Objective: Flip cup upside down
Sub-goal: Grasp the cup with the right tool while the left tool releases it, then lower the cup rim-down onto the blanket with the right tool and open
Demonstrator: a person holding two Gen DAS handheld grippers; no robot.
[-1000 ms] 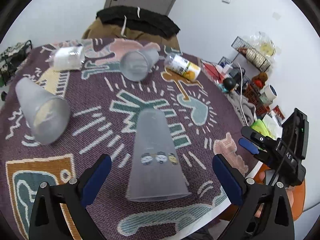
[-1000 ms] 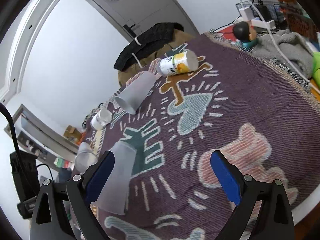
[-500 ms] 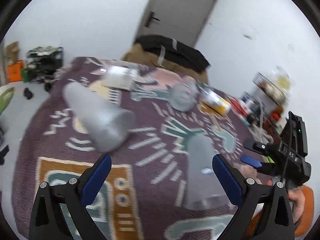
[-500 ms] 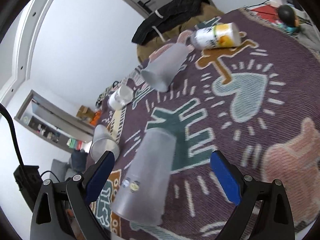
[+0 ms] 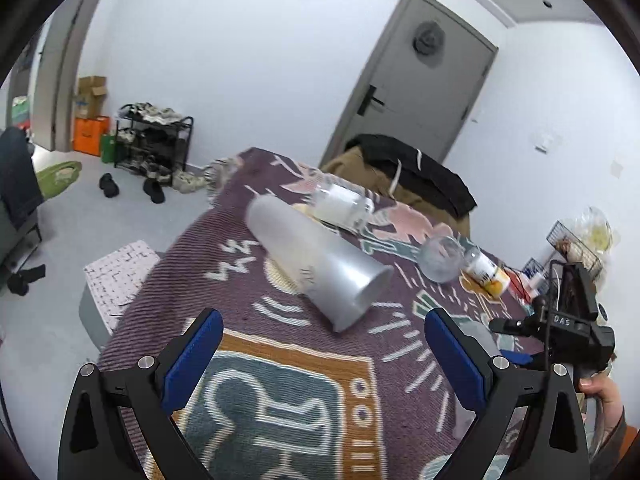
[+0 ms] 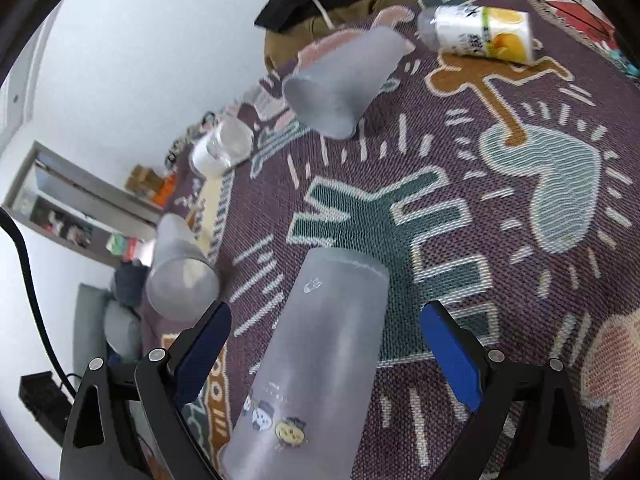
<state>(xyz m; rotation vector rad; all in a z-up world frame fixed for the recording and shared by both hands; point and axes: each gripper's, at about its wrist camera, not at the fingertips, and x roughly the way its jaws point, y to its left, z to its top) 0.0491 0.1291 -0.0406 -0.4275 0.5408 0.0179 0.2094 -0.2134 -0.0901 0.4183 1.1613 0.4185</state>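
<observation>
- Our left hand-held gripper [image 5: 318, 354] is wide open and empty, facing a cup on its side [image 5: 316, 266] on the table [image 5: 288, 380].
- Our right hand-held gripper [image 6: 325, 338] is wide open around an inverted cup [image 6: 316, 360]; we judge that the lying cup comes next.

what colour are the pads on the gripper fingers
Blue pads on black fingers; clearest in the right wrist view.

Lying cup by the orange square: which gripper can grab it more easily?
Left. The left gripper is open and points straight at the lying cup. The right gripper straddles the sticker cup, with the lying cup off to its left.
</observation>
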